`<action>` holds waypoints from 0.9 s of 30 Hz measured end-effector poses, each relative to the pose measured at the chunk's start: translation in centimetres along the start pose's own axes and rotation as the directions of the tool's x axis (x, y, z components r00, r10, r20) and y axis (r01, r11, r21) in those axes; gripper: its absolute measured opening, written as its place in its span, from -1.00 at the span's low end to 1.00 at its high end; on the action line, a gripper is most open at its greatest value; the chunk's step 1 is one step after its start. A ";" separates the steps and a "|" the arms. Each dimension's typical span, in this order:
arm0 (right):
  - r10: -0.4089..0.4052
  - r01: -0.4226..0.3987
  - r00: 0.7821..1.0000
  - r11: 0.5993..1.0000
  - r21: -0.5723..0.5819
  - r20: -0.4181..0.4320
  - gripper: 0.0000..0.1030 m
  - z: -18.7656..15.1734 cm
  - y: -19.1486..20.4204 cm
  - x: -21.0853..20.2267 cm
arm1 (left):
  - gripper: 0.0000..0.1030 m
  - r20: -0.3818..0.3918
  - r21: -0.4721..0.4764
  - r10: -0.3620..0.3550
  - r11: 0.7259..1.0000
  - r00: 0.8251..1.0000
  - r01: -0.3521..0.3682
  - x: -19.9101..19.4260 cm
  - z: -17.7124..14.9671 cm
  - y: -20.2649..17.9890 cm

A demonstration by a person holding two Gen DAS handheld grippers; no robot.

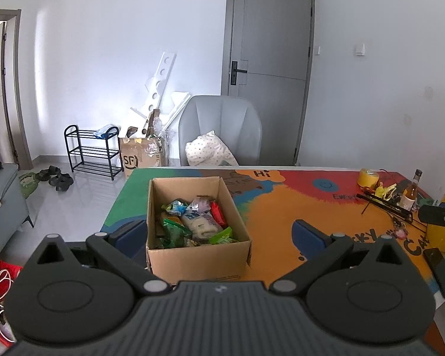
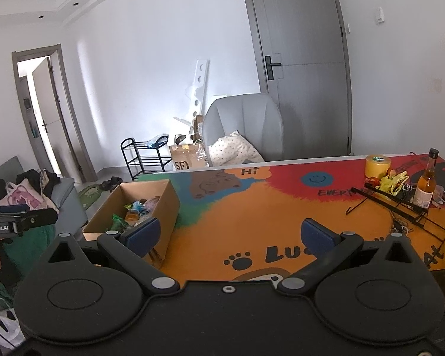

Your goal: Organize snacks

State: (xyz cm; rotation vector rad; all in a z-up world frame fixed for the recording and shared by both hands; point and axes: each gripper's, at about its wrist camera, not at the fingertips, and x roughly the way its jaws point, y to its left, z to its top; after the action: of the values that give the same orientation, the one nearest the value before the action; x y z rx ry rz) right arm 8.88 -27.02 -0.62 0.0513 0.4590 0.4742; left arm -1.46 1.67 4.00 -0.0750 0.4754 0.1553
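Note:
An open cardboard box [image 1: 198,255] stands on the colourful table mat [image 1: 281,213], filled with several snack packets [image 1: 195,222] in green, red, blue and white wrappers. My left gripper [image 1: 219,237] is open, its blue-padded fingers [image 1: 308,237] spread to either side of the box, just in front of its near wall. In the right wrist view the same box [image 2: 163,204] sits to the left. My right gripper [image 2: 231,234] is open over the bare orange mat [image 2: 252,216], holding nothing, its left finger close to the box's right wall.
On the table's right stand a yellow tape roll [image 2: 378,164], a brown bottle [image 2: 425,184], a black wire rack [image 2: 400,204] and yellow wrappers. A grey chair with a cushion [image 1: 219,130] is behind the table. A sofa [image 1: 6,198], shoe rack [image 1: 92,151] and floor box stand at the left.

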 end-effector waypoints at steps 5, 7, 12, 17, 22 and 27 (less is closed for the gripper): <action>-0.004 0.004 1.000 1.000 -0.003 -0.005 1.00 0.0 0.1 0.1 | 1.00 -0.006 -0.001 -0.004 1.000 1.000 0.004 0.1 0.1 0.1; -0.002 0.002 1.000 1.000 -0.004 -0.004 1.00 0.0 0.2 0.1 | 1.00 -0.009 -0.002 -0.004 1.000 1.000 0.004 0.2 0.2 0.0; 0.000 0.000 1.000 1.000 -0.010 -0.008 1.00 0.0 0.3 0.1 | 1.00 -0.011 0.003 -0.009 1.000 1.000 0.009 0.4 0.2 -0.1; -0.002 0.002 1.000 1.000 -0.015 -0.008 1.00 0.0 0.4 0.1 | 1.00 -0.017 0.007 -0.011 1.000 1.000 0.011 0.5 0.0 -0.1; 0.000 0.000 1.000 1.000 -0.017 -0.007 1.00 0.1 0.3 0.1 | 1.00 -0.018 0.007 -0.011 1.000 1.000 0.011 0.6 0.0 -0.1; -0.001 0.001 1.000 1.000 -0.016 -0.009 1.00 0.1 0.3 0.1 | 0.99 -0.017 0.007 -0.012 1.000 1.000 0.012 0.5 0.0 -0.1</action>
State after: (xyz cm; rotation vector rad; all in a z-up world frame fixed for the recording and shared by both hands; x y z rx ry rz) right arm 8.89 -26.73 -0.52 0.0334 0.4641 0.4770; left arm -0.98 1.68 3.74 -0.0721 0.4923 0.1415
